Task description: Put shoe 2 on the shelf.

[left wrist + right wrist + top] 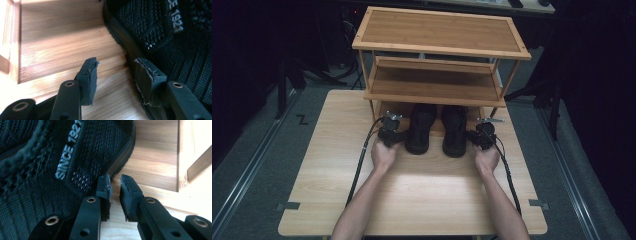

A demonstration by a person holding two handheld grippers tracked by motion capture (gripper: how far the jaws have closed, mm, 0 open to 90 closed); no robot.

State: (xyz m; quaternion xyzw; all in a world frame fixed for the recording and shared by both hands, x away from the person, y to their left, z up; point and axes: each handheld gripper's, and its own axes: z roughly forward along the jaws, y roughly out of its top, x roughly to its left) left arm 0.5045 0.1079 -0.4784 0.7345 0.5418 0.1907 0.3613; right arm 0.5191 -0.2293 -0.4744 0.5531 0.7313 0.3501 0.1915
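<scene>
Two black knit shoes sit side by side, toes pointing away, half under the lowest tier of the bamboo shoe rack (439,50) at the far end of the counter (422,200). The left shoe (420,129) and right shoe (454,131) lie close together but apart. The left hand-held gripper (388,134) stands just beside the outer flank of the left shoe; in the left gripper view its jaws are parted with only bare wood between them, one pad (143,77) lying against or just beside the sole edge of the left shoe (160,30), gripping nothing. The right hand-held gripper (479,137) mirrors it on the outer side of the right shoe; in the right gripper view its jaws stand with a narrow gap, nothing clamped, the inner pad (103,188) close against the knit side of the right shoe (50,157) near the "SINCE 1921" lettering. Judgement: the step in hand looks like moving the pair by their outer sides, either sliding them or setting up a grasp. To do it well, keep both tools low at the sole rather than the soft knit upper, press evenly from both sides so the shoes stay parallel, and mind the rack's uprights (374,100) close to each hand.
</scene>
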